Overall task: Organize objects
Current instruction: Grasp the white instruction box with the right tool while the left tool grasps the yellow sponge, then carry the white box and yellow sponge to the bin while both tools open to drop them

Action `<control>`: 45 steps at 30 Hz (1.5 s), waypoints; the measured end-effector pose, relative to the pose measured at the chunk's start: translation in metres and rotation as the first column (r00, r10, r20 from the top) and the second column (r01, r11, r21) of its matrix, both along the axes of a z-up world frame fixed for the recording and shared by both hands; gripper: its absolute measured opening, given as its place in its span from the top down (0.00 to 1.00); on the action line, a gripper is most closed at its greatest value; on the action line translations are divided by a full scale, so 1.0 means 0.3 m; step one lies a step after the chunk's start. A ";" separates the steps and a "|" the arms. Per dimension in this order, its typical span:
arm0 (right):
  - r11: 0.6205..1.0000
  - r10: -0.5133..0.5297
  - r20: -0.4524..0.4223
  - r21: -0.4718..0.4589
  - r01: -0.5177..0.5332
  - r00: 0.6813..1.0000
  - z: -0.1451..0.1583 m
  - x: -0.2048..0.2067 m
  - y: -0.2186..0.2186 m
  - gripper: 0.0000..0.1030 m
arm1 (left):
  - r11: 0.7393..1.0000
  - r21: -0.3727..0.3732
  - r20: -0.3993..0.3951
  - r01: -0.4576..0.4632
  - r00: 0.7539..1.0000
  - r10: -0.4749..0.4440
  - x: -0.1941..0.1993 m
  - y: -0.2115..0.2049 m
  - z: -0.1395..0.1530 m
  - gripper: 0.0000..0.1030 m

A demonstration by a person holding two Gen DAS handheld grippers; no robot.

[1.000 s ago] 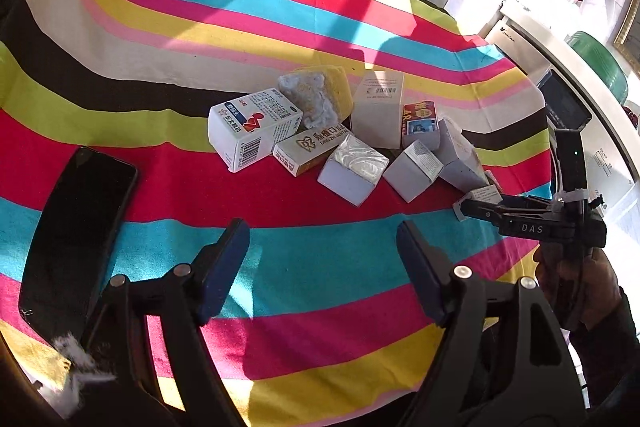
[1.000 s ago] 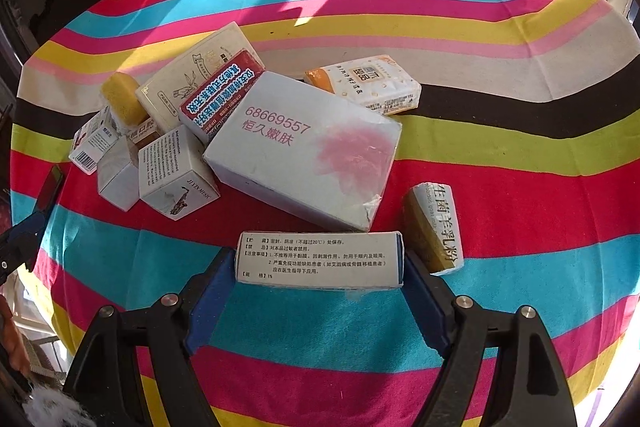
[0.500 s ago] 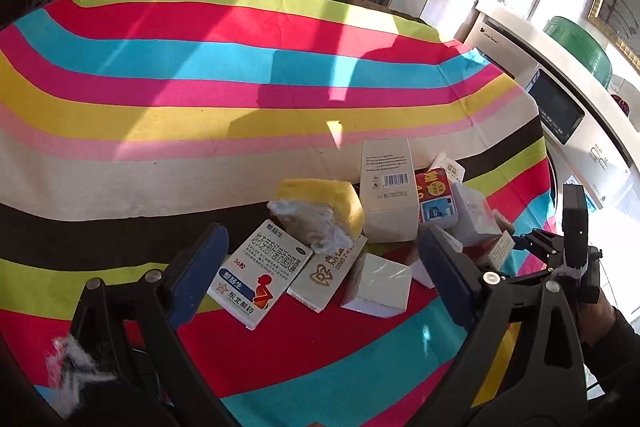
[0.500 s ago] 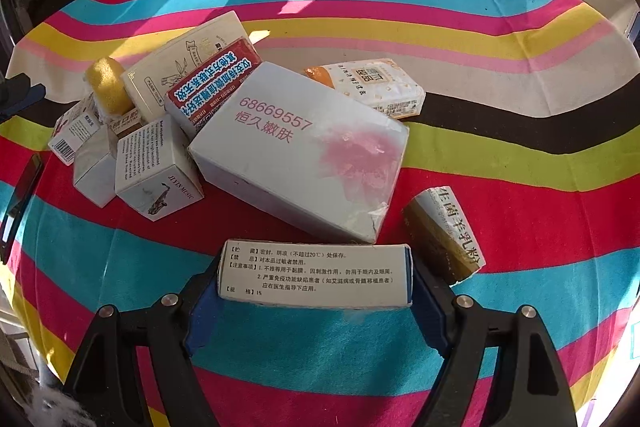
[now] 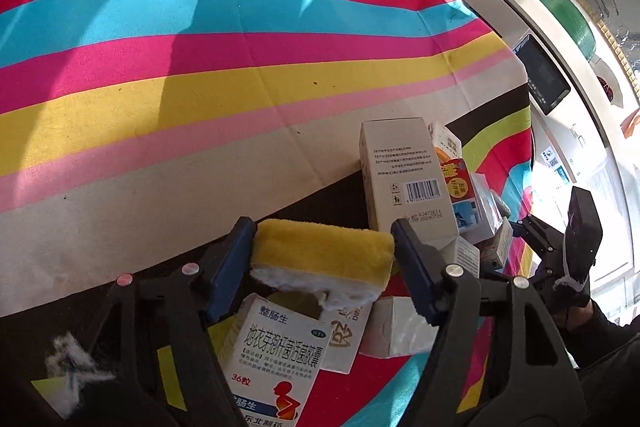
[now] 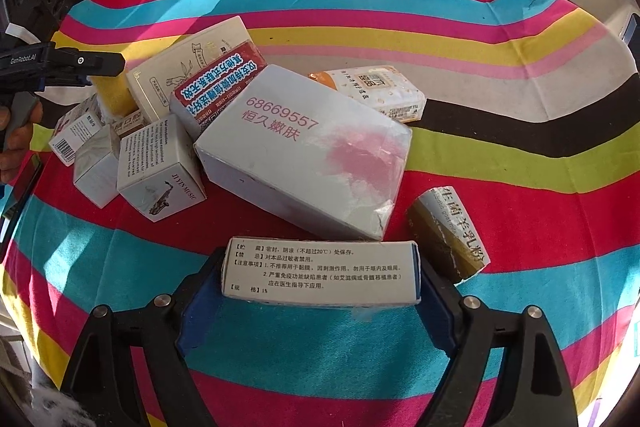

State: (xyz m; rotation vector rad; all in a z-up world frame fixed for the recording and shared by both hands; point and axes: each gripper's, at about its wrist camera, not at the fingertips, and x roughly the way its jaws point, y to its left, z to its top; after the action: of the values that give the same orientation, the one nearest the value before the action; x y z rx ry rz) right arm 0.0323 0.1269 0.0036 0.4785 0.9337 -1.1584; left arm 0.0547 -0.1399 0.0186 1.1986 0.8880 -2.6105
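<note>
The left gripper clamps the sponge between its jaws, above the boxes; the right gripper grips a flat carton endwise; beyond both, the pile lies jumbled, so sorting looks barely begun.

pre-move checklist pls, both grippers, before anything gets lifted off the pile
1. Left gripper pads on both ends of the yellow sponge: ok.
2. Sponge free of the pile: cannot tell; it sits right above the medicine box.
3. Tall white box touches the left gripper's right finger: not ok, it may tip on lift.
4. Right gripper shut on the flat white box, both ends pinched: ok.
5. Flat white box apart from the large white box: cannot tell, edges look very close.
6. Grippers apart from each other: ok.
</note>
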 end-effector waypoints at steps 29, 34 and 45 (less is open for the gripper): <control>0.997 -0.068 0.039 -0.029 0.069 0.997 0.102 -0.127 0.145 0.26 | 0.993 -0.011 -0.124 -0.118 0.986 0.116 0.189 0.511 0.119 0.34; 0.991 -0.125 0.025 -0.044 0.126 0.992 0.152 -0.254 0.214 0.26 | 1.000 0.026 -0.141 -0.008 0.990 0.011 0.099 0.688 0.113 0.34; 0.955 -0.296 -0.009 -0.034 0.296 0.955 0.195 -0.549 0.361 0.26 | 0.960 0.033 -0.138 0.278 0.953 -0.271 -0.106 1.041 0.105 0.34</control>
State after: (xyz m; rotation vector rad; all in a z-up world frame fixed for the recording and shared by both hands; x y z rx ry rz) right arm -0.1323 0.2351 0.0620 0.5997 0.8732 -1.4477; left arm 0.0230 0.1723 0.0502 1.2558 0.8733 -2.9342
